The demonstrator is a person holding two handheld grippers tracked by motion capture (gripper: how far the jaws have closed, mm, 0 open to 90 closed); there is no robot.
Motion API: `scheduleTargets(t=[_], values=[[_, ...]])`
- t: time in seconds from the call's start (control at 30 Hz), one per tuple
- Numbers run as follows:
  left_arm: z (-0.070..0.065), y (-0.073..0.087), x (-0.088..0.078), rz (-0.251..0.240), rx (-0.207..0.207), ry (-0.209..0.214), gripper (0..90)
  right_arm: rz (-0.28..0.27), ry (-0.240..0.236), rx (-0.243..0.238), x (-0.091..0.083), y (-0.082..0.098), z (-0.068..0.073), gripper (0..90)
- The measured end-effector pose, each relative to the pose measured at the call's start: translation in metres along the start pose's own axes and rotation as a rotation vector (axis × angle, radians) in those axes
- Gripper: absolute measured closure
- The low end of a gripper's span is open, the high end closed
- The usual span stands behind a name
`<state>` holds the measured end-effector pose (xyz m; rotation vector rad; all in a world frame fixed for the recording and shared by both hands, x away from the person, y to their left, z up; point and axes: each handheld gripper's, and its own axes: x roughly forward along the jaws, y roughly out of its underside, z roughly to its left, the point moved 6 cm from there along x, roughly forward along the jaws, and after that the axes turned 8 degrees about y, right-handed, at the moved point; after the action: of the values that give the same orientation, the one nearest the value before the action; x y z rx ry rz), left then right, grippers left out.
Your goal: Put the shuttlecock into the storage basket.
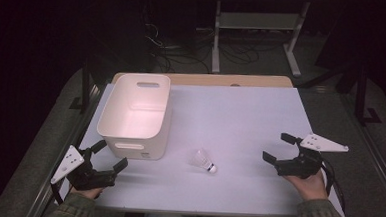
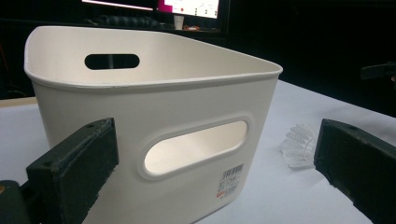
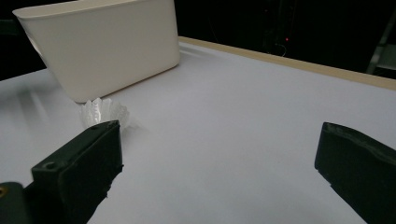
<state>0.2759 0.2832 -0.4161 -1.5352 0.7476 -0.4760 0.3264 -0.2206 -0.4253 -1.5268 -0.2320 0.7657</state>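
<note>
A white bench point(image 1: 240, 116) carries a white plastic bin point(image 1: 136, 114) far left and a shuttlecock point(image 1: 203, 160) lying near-centre, cork pointing right, between two empty, wide-open grippers, left gripper point(image 1: 109, 156) slightly farther than right gripper point(image 1: 278, 148).

A white shuttlecock point(image 1: 203, 160) lies tipped, seemingly cork-forward, just beside the white bin point(image 1: 136, 116).

Shuttlecock point(image 3: 105, 112) half hidden behind the right tool's near jaw; its cork can't be seen there. Bin point(image 2: 154, 116) label print too small to read, base cropped.
</note>
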Motion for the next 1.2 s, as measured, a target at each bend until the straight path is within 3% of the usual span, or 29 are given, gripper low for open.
scheduleTargets(t=[0.6,1.2], values=[[0.001,0.000,0.000,-0.003,-0.003,-0.005,0.0,-0.016,-0.015,0.007,-0.004,-0.003,0.006,0.1],[0.001,0.000,0.004,-0.011,-0.011,0.000,0.0,0.036,-0.051,-0.008,0.001,-0.012,0.012,0.0]])
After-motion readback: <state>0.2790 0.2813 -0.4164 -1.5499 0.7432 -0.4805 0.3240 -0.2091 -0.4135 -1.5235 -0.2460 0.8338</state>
